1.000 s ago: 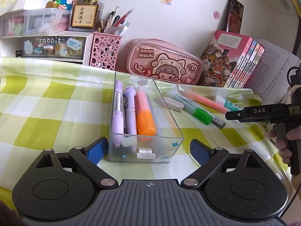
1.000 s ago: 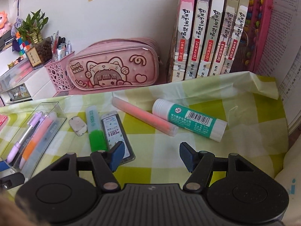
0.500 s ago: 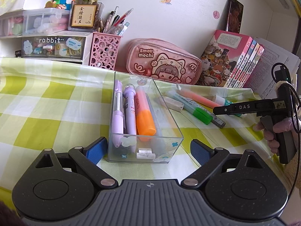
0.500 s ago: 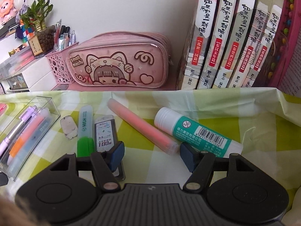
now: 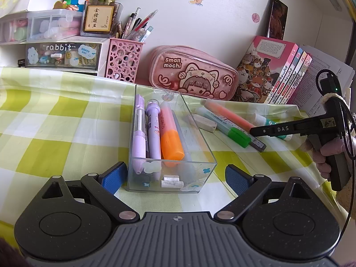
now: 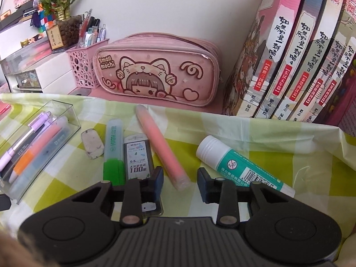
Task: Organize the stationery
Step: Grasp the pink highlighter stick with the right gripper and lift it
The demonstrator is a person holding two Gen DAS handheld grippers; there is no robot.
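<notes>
Two grippers face you, both with fingers spread and holding nothing. Your left gripper point(image 5: 173, 175) straddles the near end of the clear tray point(image 5: 198, 133), one blue pad at each corner; whether the pads touch the plastic is hard to tell. Your right gripper point(image 6: 180, 183) hangs low over the loose items right of the tray, its fingers either side of the near end of the pink highlighter point(image 6: 161, 146), not closed on it.

Inside the tray lie a purple pen point(image 5: 139, 131), a lilac marker point(image 5: 153, 131) and an orange highlighter point(image 5: 170, 135); a greyish pen beneath them is mostly hidden. Right of the tray, in order, sit an eraser point(image 6: 92, 143), a green highlighter point(image 6: 114, 149), a lead refill box point(image 6: 139, 153) partly covered by your right gripper's left finger, the pink highlighter, then a glue stick point(image 6: 240, 164) whose far end is cut off by the other finger.

The bench wears a wrinkled green-and-white checked cloth point(image 5: 55, 120). Behind the tray, against the white wall, stand a pink pencil case point(image 6: 155, 71), a pink pen holder point(image 5: 123, 60), small drawers point(image 5: 62, 53) and a row of books point(image 6: 296, 51).
</notes>
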